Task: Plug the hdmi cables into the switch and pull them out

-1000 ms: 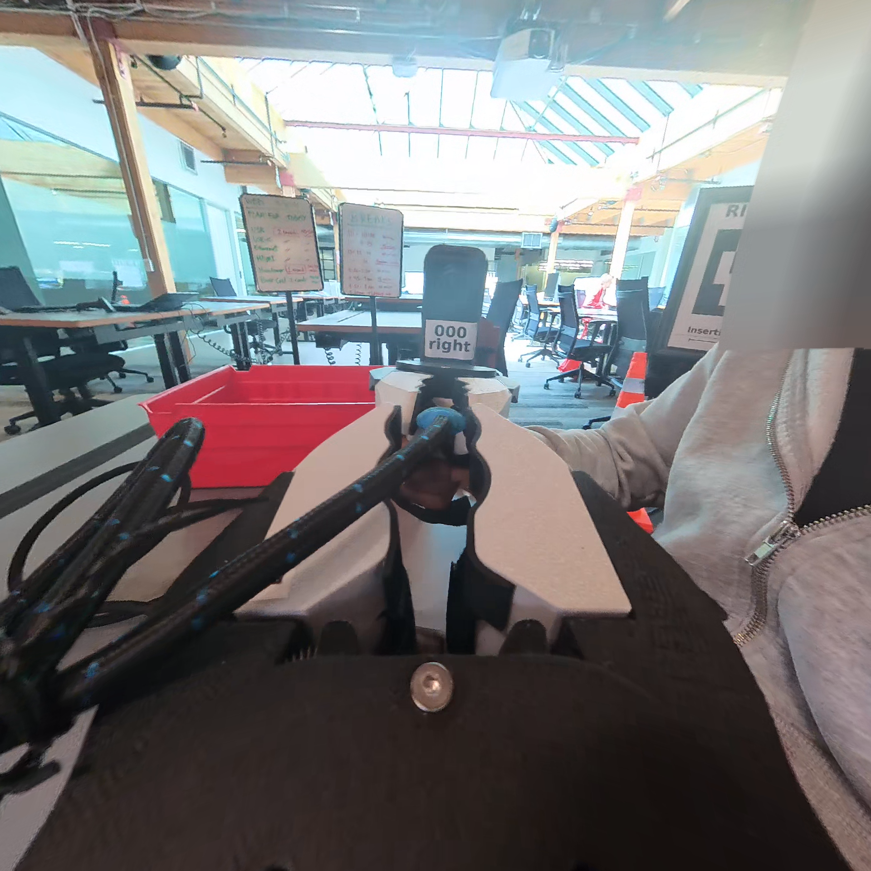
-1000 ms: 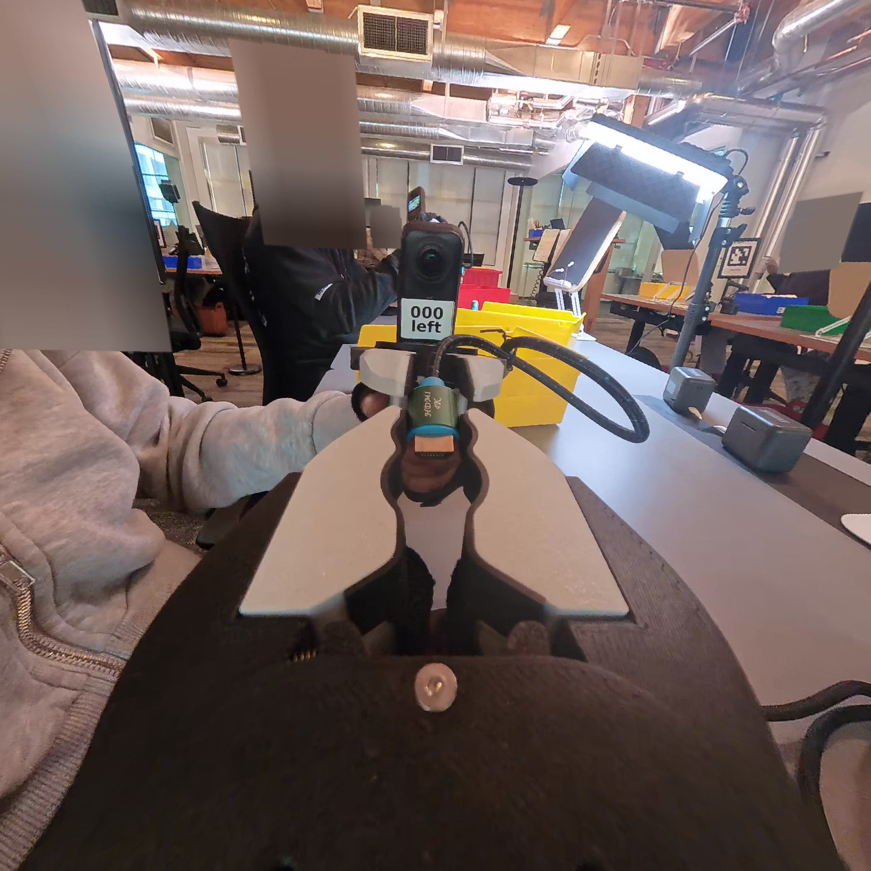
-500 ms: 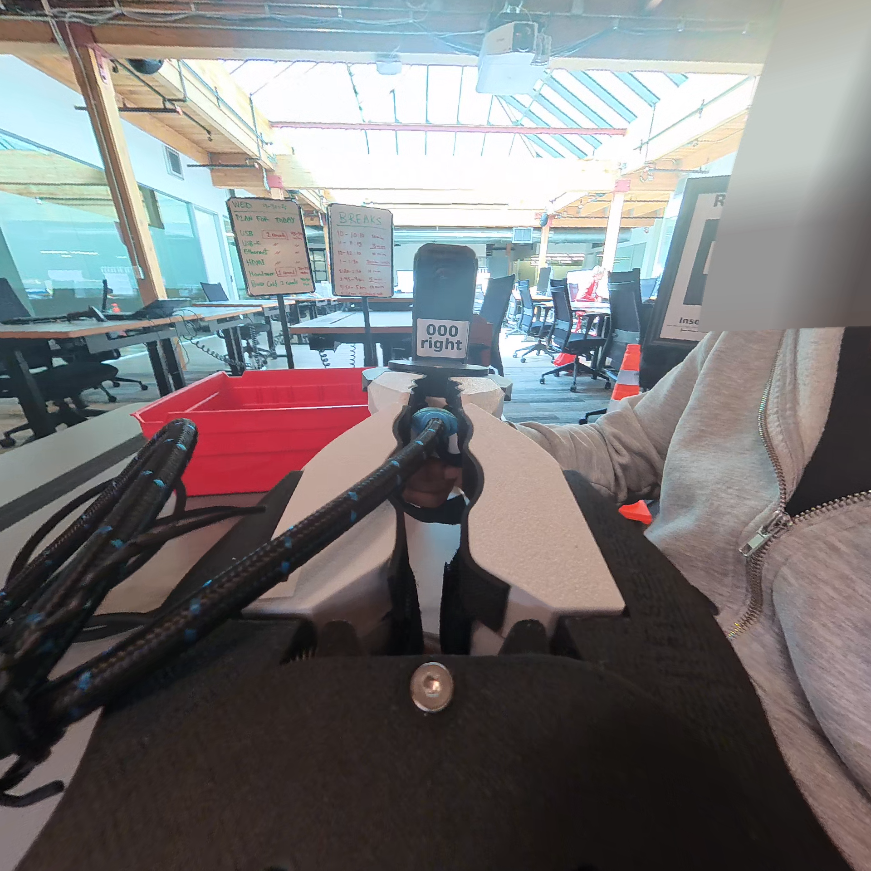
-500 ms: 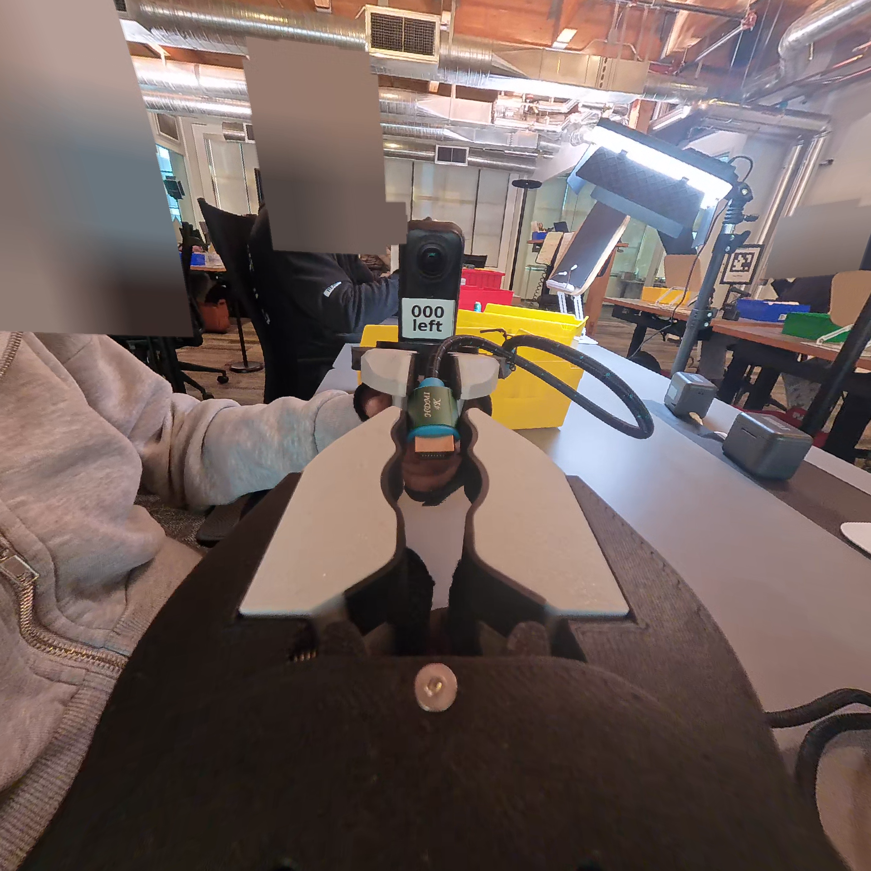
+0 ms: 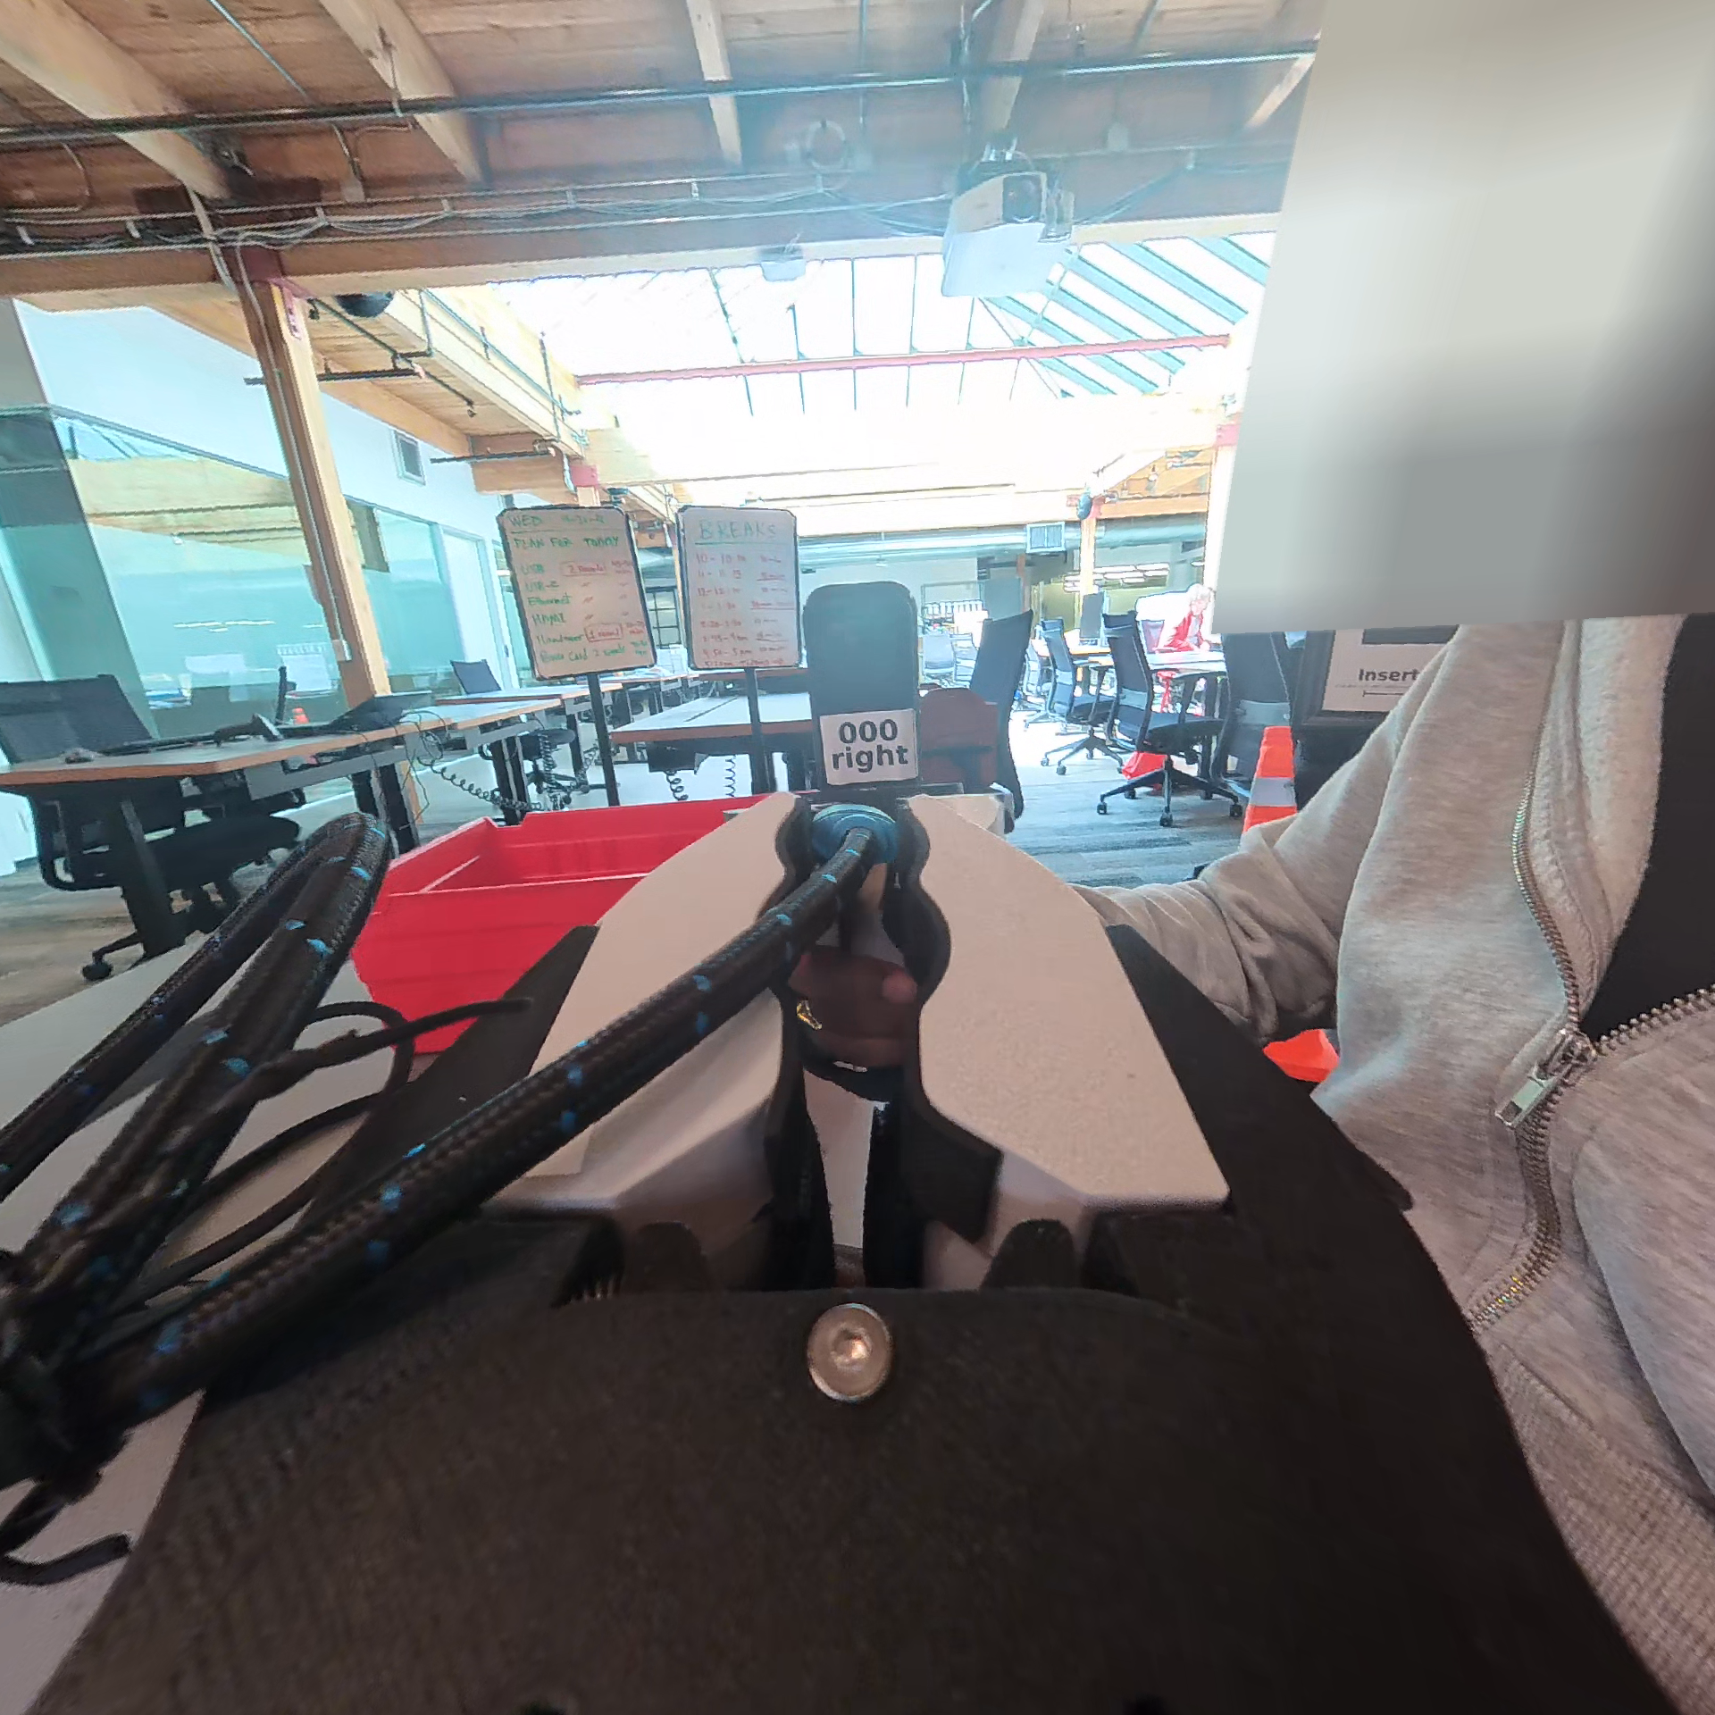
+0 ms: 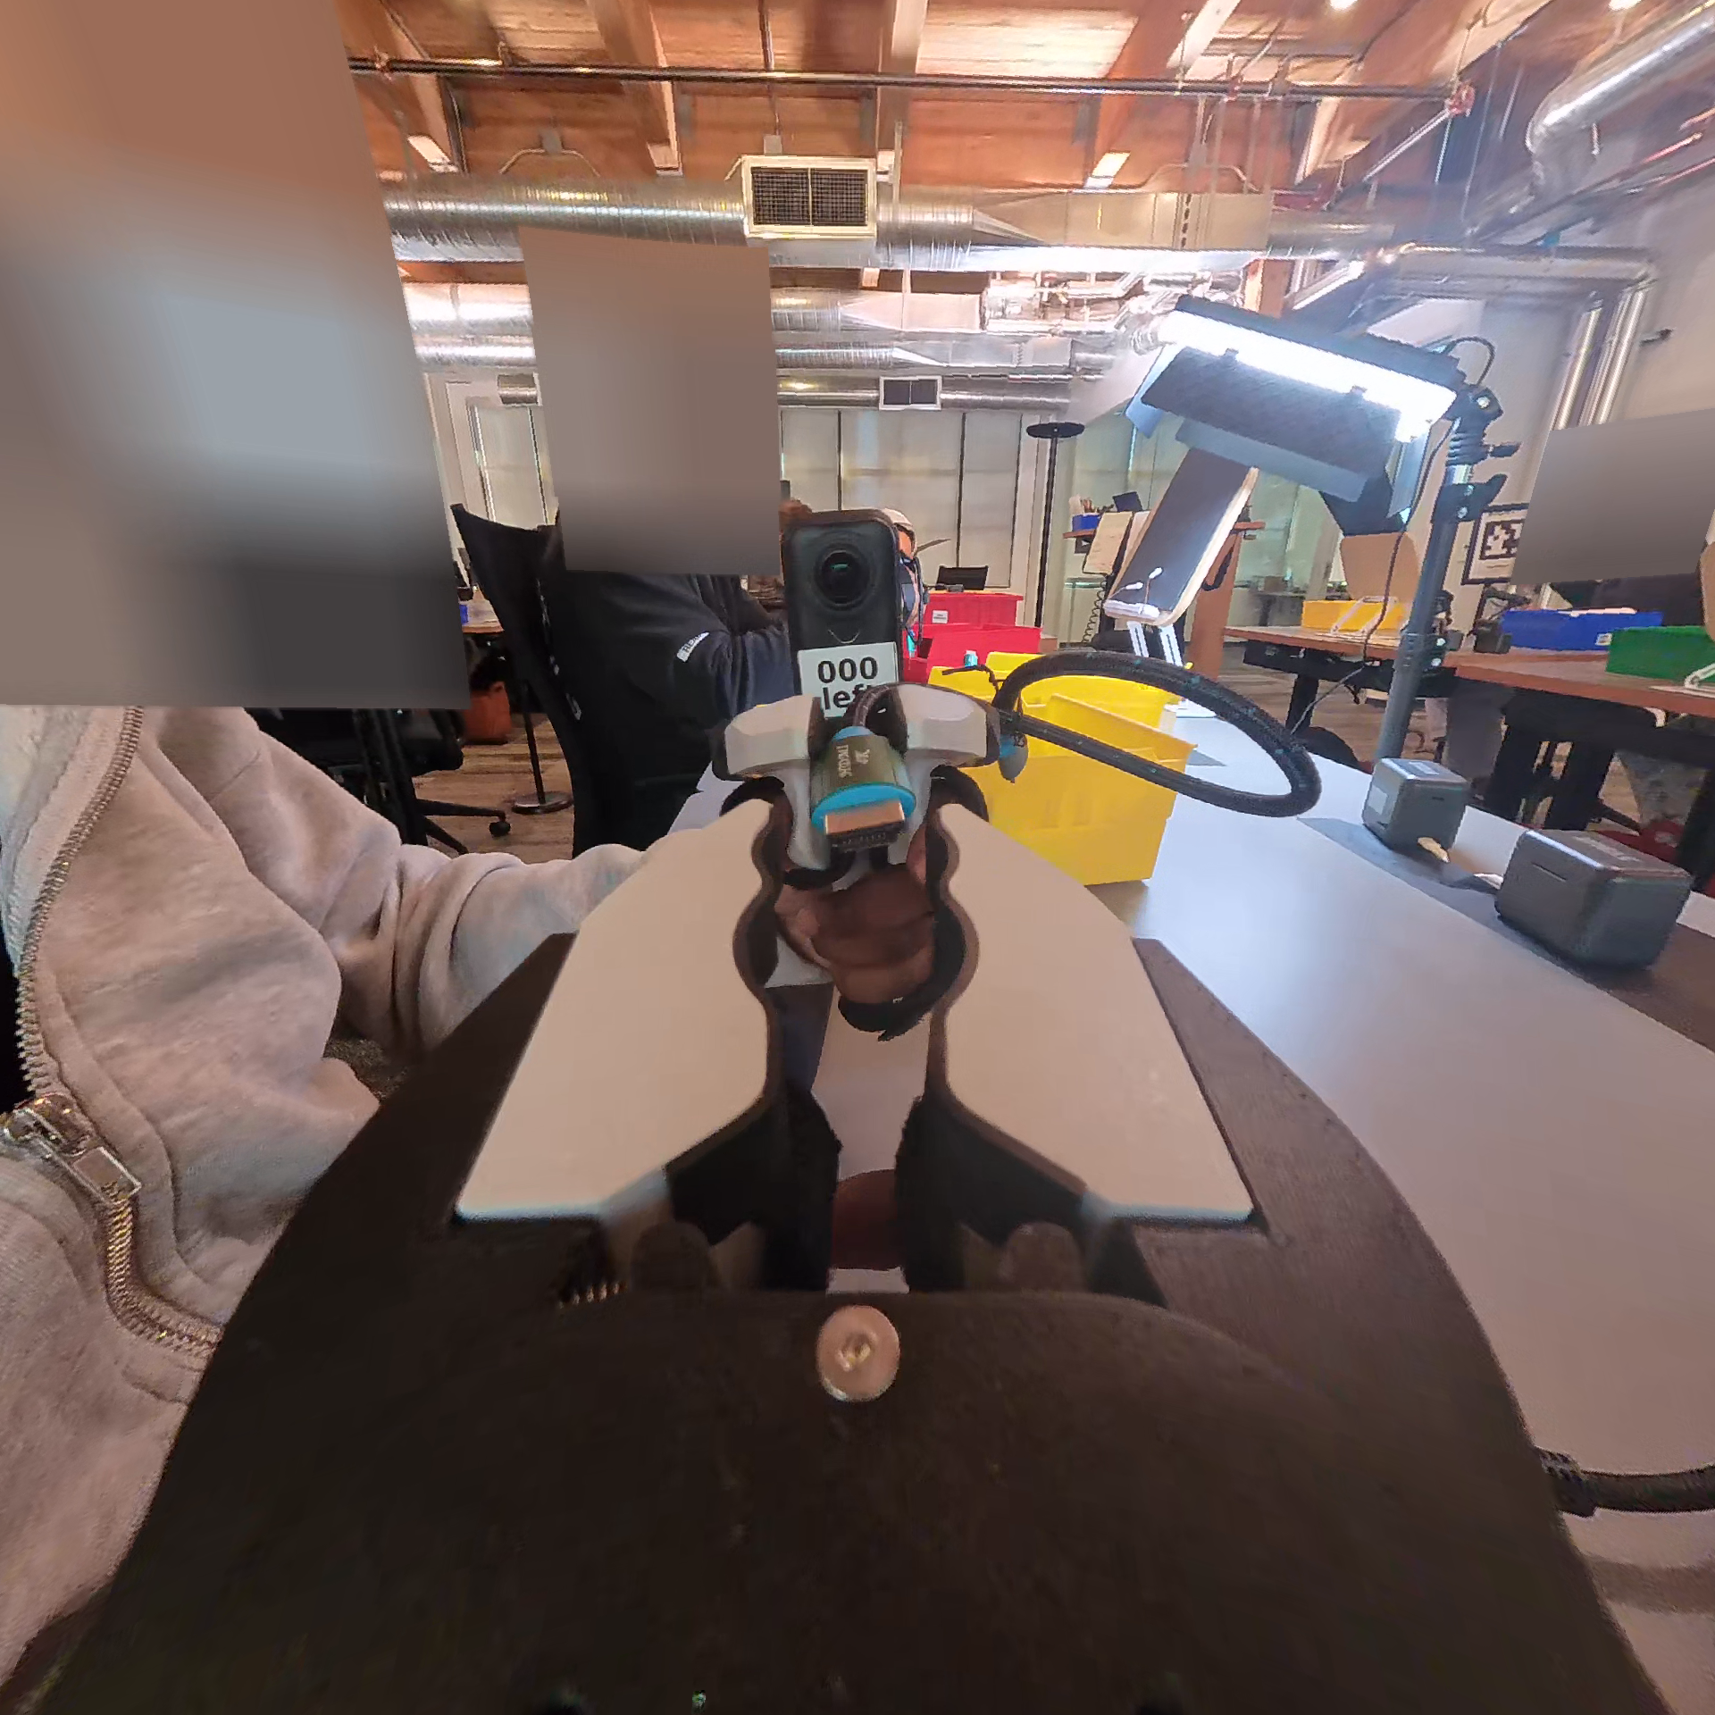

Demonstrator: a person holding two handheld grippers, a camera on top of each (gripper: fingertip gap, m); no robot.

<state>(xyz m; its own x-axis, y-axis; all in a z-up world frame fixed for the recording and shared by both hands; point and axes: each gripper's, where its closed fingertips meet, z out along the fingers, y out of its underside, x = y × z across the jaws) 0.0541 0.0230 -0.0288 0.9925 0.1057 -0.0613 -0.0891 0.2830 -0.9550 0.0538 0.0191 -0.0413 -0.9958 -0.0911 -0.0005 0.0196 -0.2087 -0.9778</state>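
**A:** Where's the plug just now?

**B:** Pinched in the tips of the left gripper point(image 5: 849, 828), which are pressed onto it. The HDMI plug point(image 6: 855, 781) sticks out forward, bare metal end first, and its long axis runs straight at the right gripper point(image 6: 849, 826). The two tools face each other nose to nose.

**A:** And the right one?

**B:** Its jaws stand apart with nothing in them. From its own camera the plug sits right in the gap between its tips, very close. I can't tell whether it touches them.

**A:** So which hand is nearer?

**B:** The left has the plug. The right is just in front of it and lined up, so I'd guess a handover or a regrip comes next.

**A:** The switch?

**B:** It's in neither view, so I can't say which way it lies from the plug.

**A:** Anything in the way?

**B:** The braided cable point(image 5: 483, 1104) trails back from the plug over the left gripper's finger into a bundle of loops, and it arcs out to one side behind the plug. It could drag or snag. Past the plug on the left gripper's side is a yellow bin point(image 6: 1076, 798). Past it on the right gripper's side is a red bin point(image 5: 520, 882). Two grey boxes point(image 6: 1592, 896) sit on the table point(image 6: 1392, 1067), well off to the side of the plug. The person's grey sleeve point(image 6: 278, 928) is close on the other side.
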